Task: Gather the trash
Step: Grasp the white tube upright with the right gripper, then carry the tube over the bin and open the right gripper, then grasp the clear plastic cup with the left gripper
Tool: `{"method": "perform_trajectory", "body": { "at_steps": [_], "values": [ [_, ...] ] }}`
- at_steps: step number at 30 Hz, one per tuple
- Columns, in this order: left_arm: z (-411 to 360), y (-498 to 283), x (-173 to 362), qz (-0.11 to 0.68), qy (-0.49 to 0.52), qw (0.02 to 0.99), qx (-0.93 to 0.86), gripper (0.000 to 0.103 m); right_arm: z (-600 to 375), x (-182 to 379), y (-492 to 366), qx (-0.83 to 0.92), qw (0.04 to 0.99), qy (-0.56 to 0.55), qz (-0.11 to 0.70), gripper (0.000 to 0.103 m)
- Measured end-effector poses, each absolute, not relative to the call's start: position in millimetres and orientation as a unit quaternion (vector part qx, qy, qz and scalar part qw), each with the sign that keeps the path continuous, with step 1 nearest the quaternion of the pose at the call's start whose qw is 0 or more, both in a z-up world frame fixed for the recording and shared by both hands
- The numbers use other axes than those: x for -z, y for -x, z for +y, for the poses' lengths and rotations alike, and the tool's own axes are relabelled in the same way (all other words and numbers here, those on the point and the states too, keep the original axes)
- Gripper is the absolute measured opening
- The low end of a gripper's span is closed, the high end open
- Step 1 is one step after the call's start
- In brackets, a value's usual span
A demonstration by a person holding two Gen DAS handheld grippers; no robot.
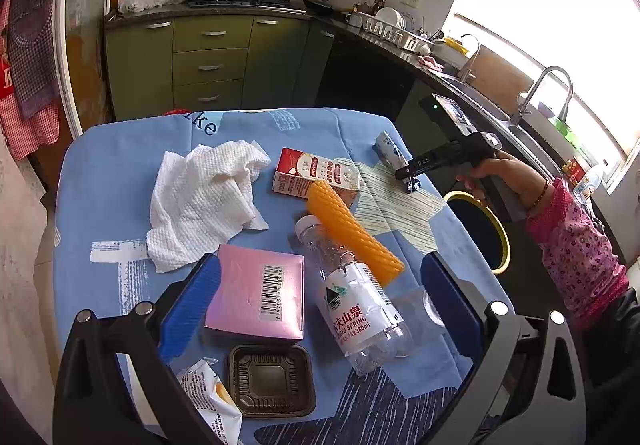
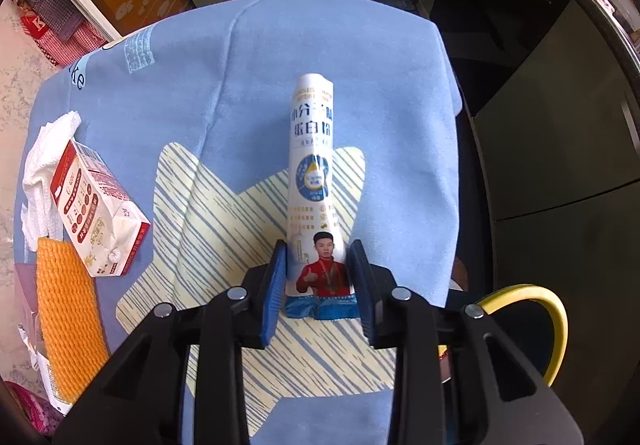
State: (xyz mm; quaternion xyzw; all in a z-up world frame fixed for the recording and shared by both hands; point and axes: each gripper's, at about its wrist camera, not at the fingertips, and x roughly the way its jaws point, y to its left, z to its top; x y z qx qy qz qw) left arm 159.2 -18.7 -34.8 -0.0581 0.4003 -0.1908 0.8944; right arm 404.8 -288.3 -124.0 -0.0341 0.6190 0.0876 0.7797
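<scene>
Trash lies on a blue-clothed table [image 1: 120,173]. My right gripper [image 2: 318,257] is shut on the near end of a white and blue sachet packet [image 2: 314,165], which points away along the cloth; both also show in the left wrist view, the gripper [image 1: 412,177] on the packet [image 1: 390,151]. My left gripper [image 1: 320,285] is open and empty above a pink box [image 1: 256,293] and a clear water bottle [image 1: 356,305]. An orange foam sleeve [image 1: 352,233], a red and white carton [image 1: 312,173] and a crumpled paper towel [image 1: 204,197] lie further off.
A black plastic tray [image 1: 272,381] and a torn white wrapper [image 1: 208,397] lie at the near edge. A yellow-rimmed bin [image 1: 484,233] stands to the right of the table, also in the right wrist view [image 2: 552,329]. Green kitchen cabinets [image 1: 208,61] and a sink counter [image 1: 480,93] stand behind.
</scene>
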Motion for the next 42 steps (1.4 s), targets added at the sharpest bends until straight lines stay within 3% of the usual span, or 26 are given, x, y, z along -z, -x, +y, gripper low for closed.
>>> {"method": "perform_trajectory", "body": {
  "at_steps": [11,19,28,31,34,42],
  "values": [
    [-31,-151,25,0.393,0.047,0.896,0.203,0.098,-317,83,-363,-0.110,0.803,0.011,0.585,0.028],
    [-51,-134,12,0.380,0.026,0.895,0.233,0.098,-393,51,-289,-0.072,0.828,-0.022,0.555,0.028],
    [-82,-122,14,0.386,0.002,0.883,0.267,0.098,-497,125,-255,0.036,0.800,-0.092,0.592,0.029],
    [-93,-121,20,0.392,-0.010,0.878,0.275,0.098,-513,151,-261,0.046,0.788,-0.101,0.606,0.033],
    [-106,-118,28,0.400,-0.029,0.871,0.283,0.098,-521,160,-259,0.058,0.789,-0.105,0.603,0.052],
    [-139,-113,47,0.418,-0.074,0.851,0.310,0.098,-517,136,-221,0.052,0.815,-0.107,0.567,0.052]
  ]
}}
